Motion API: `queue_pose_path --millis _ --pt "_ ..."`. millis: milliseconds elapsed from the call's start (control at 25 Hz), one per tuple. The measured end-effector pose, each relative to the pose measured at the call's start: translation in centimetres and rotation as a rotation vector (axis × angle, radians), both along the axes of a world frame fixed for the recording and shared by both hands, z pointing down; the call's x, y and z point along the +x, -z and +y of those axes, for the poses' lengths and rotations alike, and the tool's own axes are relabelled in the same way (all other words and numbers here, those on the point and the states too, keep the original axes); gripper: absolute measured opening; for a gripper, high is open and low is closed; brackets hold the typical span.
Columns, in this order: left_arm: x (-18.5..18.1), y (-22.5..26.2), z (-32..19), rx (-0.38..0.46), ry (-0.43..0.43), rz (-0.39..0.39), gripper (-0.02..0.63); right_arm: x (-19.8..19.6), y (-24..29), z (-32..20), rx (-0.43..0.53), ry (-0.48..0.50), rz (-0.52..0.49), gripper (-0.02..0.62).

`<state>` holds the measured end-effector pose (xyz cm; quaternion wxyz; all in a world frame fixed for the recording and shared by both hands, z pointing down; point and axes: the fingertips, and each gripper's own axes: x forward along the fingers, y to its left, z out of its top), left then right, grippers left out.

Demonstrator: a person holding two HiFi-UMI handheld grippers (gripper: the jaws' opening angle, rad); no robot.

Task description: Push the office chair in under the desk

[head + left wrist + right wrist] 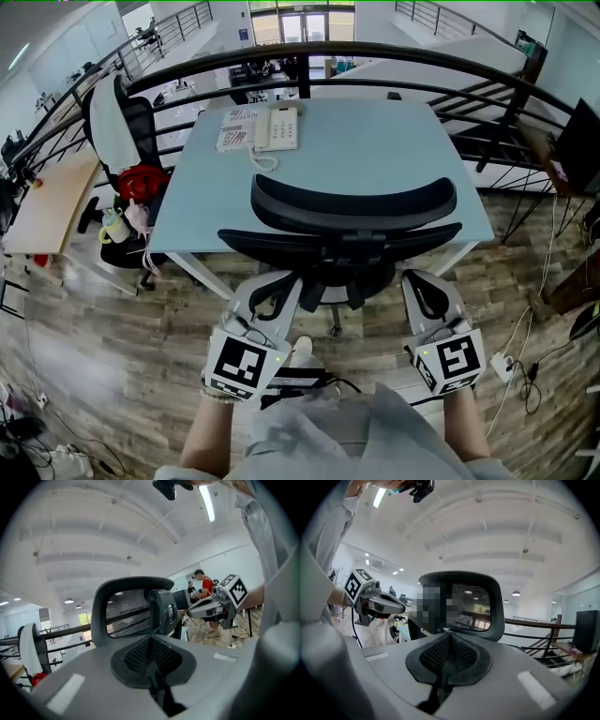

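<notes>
I had left gripper (281,292) and right gripper (424,286) jaws pressed together, empty, behind office chair (352,220) facing desk (375,150); telephone (278,128) on top, railing (309,54) beyond.

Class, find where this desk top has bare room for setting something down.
Bare: the pale blue desk top right of the white telephone, down to the black office chair. Crowded: far left corner, telephone beside printed papers.

This is an open-plan office. The pale desk (375,159) carries a telephone (278,128), and an office chair (352,202) stands at its near edge. Beyond it, a black railing (375,56) overlooks more desks.
</notes>
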<state>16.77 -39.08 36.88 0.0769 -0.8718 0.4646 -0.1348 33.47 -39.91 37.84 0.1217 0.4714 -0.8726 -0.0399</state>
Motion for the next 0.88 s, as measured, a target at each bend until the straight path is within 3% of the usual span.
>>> queue_pose_path --millis 880 --pt "0.05 -0.88 0.30 -0.036 -0.007 -0.014 0.003 -0.65 -0.96 0.25 -0.030 0.003 0.022 0.008"
